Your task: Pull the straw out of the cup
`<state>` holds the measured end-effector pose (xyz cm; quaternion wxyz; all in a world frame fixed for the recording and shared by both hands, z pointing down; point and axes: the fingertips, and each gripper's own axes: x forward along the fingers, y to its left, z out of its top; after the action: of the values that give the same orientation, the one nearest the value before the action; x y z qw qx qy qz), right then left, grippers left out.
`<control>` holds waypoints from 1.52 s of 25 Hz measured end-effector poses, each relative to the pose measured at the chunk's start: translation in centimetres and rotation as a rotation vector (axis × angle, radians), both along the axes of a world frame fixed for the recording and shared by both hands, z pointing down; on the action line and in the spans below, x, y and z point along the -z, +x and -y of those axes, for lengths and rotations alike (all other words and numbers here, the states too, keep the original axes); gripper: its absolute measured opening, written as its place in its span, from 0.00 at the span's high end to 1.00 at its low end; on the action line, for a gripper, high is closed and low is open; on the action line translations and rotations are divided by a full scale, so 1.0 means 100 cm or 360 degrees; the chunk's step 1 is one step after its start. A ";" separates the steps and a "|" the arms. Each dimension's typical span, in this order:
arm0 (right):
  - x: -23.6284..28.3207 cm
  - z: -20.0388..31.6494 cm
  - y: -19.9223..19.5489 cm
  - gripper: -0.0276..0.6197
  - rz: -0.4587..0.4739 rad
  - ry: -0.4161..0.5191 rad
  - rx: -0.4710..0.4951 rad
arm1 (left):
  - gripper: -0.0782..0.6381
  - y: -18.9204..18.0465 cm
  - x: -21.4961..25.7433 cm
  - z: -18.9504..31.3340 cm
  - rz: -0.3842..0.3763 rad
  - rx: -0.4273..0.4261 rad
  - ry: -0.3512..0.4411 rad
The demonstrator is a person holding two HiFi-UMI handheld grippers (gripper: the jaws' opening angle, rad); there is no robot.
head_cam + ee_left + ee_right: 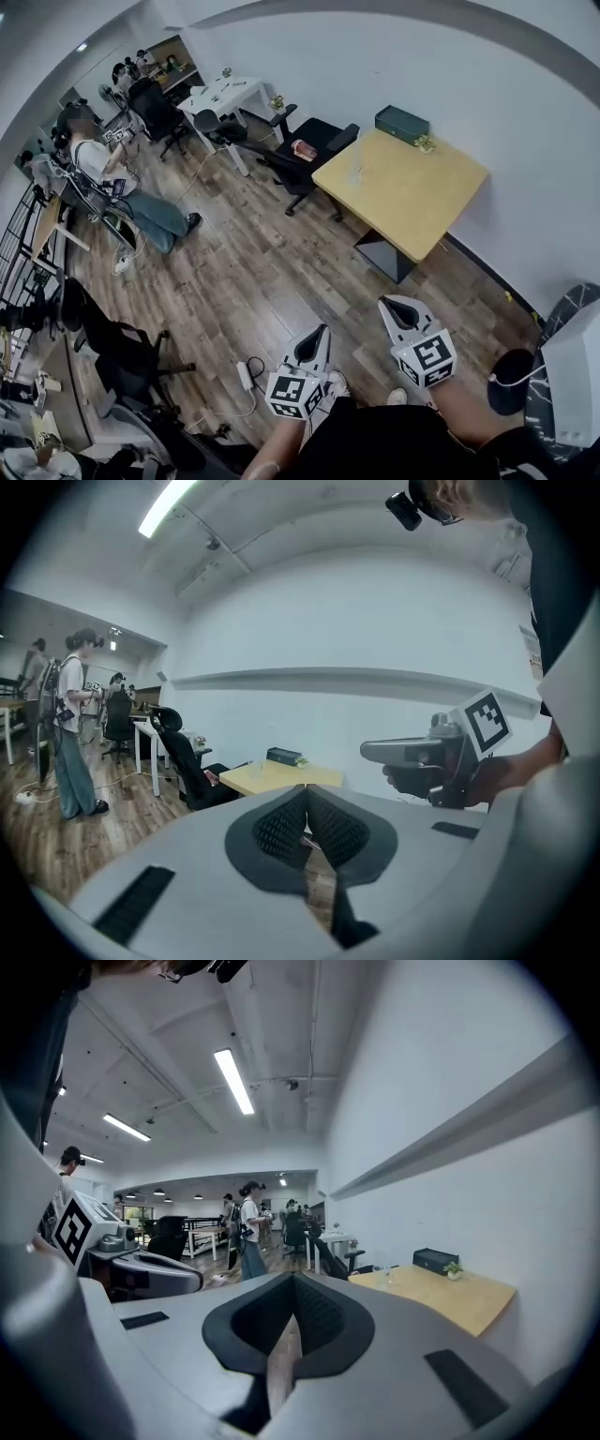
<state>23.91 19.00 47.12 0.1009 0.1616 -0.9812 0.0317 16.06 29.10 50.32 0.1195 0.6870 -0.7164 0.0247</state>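
A clear cup [356,173] with a thin straw stands near the left edge of the yellow table [412,202], far ahead of both grippers. In the right gripper view the cup [386,1272] is small, on the table [450,1297]. My left gripper [309,345] and right gripper [405,314] are held side by side over the wooden floor, well short of the table. The left gripper [307,794] has its pads together with nothing between them. The right gripper [292,1283] is shut too and holds nothing. Each gripper appears in the other's view, the right gripper [375,753] and the left gripper [183,1279].
A black office chair [305,150] stands at the table's left side. A dark green box [401,122] and a small plant [425,142] sit at the table's far edge by the wall. A person [103,164] sits far left. A power strip [246,375] lies on the floor.
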 end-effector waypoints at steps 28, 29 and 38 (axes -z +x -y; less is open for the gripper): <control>0.017 0.033 -0.119 0.57 0.0045 0.0107 -0.0163 | 0.86 -0.102 0.012 0.007 -0.0022 -0.0152 0.0049; 0.016 0.033 -0.125 0.53 0.0047 0.0105 -0.0181 | 0.86 -0.107 0.011 0.005 -0.0025 -0.0157 0.0047; 0.008 0.045 -0.163 0.08 0.0018 0.0174 -0.0320 | 0.86 -0.151 0.001 0.000 -0.0048 -0.0137 0.0023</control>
<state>7.65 14.47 46.37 0.0828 0.2643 -0.9608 -0.0109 0.92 29.06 50.24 0.1242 0.7183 -0.6845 0.0142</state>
